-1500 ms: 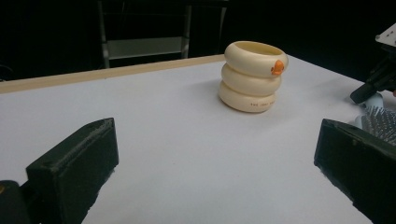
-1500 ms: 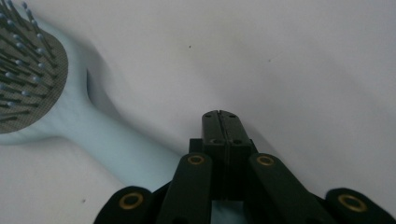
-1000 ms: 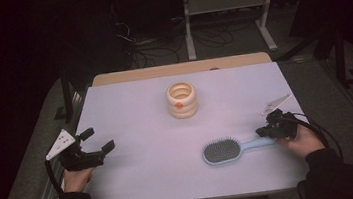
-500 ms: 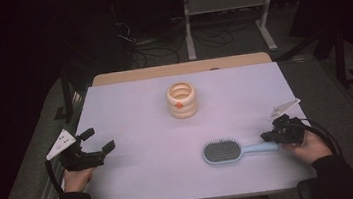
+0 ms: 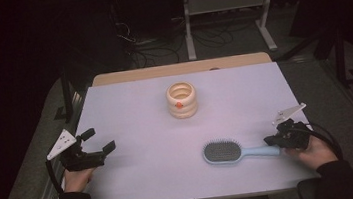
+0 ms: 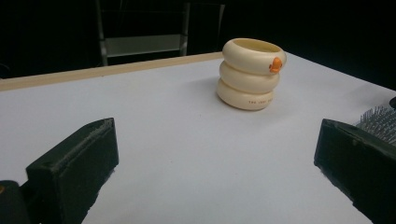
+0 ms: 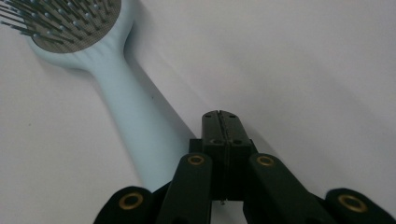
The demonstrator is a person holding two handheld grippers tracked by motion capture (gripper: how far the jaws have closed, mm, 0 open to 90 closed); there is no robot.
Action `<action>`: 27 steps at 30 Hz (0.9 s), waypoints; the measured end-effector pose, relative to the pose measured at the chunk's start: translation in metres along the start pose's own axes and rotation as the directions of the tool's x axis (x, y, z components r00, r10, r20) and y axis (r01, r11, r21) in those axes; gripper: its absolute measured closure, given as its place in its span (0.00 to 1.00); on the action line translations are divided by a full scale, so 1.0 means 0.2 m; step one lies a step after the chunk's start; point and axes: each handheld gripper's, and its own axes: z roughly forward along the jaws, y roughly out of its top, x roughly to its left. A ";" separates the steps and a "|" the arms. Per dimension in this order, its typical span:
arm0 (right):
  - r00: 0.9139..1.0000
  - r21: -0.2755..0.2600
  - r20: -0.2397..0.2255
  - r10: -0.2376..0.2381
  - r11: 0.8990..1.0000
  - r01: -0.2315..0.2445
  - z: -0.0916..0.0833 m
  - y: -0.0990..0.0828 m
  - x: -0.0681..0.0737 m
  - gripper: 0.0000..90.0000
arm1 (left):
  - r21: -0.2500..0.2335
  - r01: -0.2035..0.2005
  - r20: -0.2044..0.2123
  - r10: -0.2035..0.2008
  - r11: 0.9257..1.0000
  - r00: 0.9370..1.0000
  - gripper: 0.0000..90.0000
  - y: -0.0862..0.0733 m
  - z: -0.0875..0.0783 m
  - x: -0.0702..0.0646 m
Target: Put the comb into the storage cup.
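A light blue hairbrush [image 5: 223,152] lies bristles up on the white table [image 5: 141,113], its handle pointing right. My right gripper [image 5: 270,141] sits at the handle's end, shut, with nothing between the jaws. In the right gripper view the handle [image 7: 135,126] runs alongside the shut gripper [image 7: 219,116], to its left, not between the jaws. My left gripper [image 5: 99,140] rests open at the table's left edge, apart from everything. In the left gripper view the open gripper [image 6: 215,140] faces a cream stacked-ring holder [image 6: 250,74], with the brush's bristles [image 6: 378,119] behind the right jaw.
The cream ring holder [image 5: 182,100] with a small orange spot stands upright at the table's middle back. A wooden strip [image 5: 181,69] borders the far edge. Beyond it are a dark floor, cables and a metal stand [image 5: 224,3].
My right gripper has drawn back toward the person and a little to the right, and now lies at the brush handle's end. The brush and the left gripper have stayed put.
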 end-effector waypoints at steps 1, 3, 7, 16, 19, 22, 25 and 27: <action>1.000 -0.001 0.001 -0.001 1.000 0.001 0.00 0.00 0.00 0.99 | 0.001 0.000 0.000 0.000 1.000 1.000 0.00 0.00 0.00 0.00; 1.000 -0.003 0.005 -0.009 1.000 0.009 0.00 -0.01 0.01 0.99 | 0.002 -0.001 0.001 0.001 1.000 1.000 0.00 0.00 0.00 0.00; 1.000 -0.004 0.011 -0.018 1.000 0.018 -0.01 -0.02 0.03 0.99 | 0.000 0.001 0.001 -0.001 1.000 1.000 0.00 0.00 0.00 0.00; 1.000 -0.005 0.000 -0.018 1.000 0.018 -0.03 -0.05 0.06 0.99 | 0.002 -0.001 0.003 0.001 1.000 1.000 0.00 0.00 0.00 0.00; 1.000 -0.001 -0.002 -0.020 1.000 0.020 -0.04 -0.06 0.07 0.99 | 0.001 0.001 0.003 -0.001 1.000 1.000 0.00 0.00 0.00 0.00; 1.000 -0.001 -0.001 -0.025 1.000 0.025 -0.04 -0.06 0.08 0.99 | 0.001 0.000 0.003 0.000 1.000 1.000 0.00 0.00 0.00 0.00; 1.000 0.000 -0.003 -0.025 1.000 0.025 -0.05 -0.07 0.08 0.99 | 0.005 -0.003 0.003 0.003 1.000 1.000 0.00 0.00 0.00 0.00; 1.000 0.005 -0.008 -0.028 1.000 0.028 -0.06 -0.07 0.09 0.99 | 0.003 -0.001 0.004 0.001 1.000 1.000 0.00 0.00 0.00 0.00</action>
